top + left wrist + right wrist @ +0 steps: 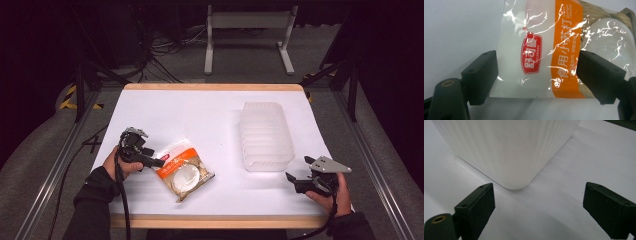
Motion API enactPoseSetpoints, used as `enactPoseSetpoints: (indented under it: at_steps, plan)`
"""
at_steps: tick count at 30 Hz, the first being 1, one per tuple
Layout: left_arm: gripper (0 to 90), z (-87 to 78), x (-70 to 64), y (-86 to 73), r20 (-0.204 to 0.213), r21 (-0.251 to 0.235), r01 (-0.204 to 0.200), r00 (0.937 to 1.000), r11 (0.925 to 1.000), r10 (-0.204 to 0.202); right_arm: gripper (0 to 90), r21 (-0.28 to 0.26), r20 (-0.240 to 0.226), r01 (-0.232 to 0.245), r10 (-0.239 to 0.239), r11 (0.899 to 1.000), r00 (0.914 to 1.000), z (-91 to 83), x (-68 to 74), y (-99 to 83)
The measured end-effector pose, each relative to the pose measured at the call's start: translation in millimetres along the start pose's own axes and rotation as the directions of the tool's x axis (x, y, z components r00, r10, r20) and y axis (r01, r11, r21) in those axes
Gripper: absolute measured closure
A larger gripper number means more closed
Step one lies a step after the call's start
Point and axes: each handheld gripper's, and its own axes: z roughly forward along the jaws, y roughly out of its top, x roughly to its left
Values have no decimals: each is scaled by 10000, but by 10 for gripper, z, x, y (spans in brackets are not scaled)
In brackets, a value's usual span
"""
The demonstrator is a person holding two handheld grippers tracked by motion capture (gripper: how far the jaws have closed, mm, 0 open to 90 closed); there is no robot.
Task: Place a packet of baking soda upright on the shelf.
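Nearest to us, the left tool sits low over the worktop with its jaws spread apart, one on each side of the sealed end of a clear plastic packet. In the left gripper view the packet lies flat between the jaws, showing an orange band with white print, a red label and a pale round content further in. The jaws look level with the packet's edge, but we cannot tell whether either pad touches the film yet. We judge nothing is gripped so far.

At the near right, the right tool also stands with its jaws apart and holds nothing. In the right gripper view it looks toward the rounded near corner of a translucent ribbed container, a little short of it.

Farther out on the worktop, in the high view, the packet lies left of centre and the container stands to its right, well apart from it and apparently empty.

We read the work as barely begun: the packet rests on the worktop, the grasp is only lined up. Closing on it, lifting it and, likely, carrying it over to the container all remain.
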Motion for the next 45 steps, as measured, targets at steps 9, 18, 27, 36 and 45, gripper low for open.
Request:
enactPoseSetpoints:
  at_steps: [9, 18, 27, 36, 45]
  plan:
    - [212, 113, -80, 18, 2006, 316, -88, 9797, 9995, 23, 113, 11, -21, -31, 31, 10000, 10000, 2, -6, -2]
    - [156, -125, -70, -28, -634, 396, 305, 9976, 9988, -279, 113, -8, 5, -109, 109, 9999, 9999, -4, -20, -10]
    - [120, -97, -7, -109, 133, 330, 917, 9957, 9952, -922, 113, 70, 3, -27, 27, 10000, 10000, 7, -9, -5]
    - [157, 57, 5, 28, 1208, -102, 968, 9881, 9952, -949, 114, 46, -52, -122, 123, 9999, 9999, 9, -14, -6]
    - [321, 197, -33, 161, 1630, 10, 409, 9858, 9992, -405, 113, 94, -137, -209, 210, 9997, 9997, 26, -23, -7]
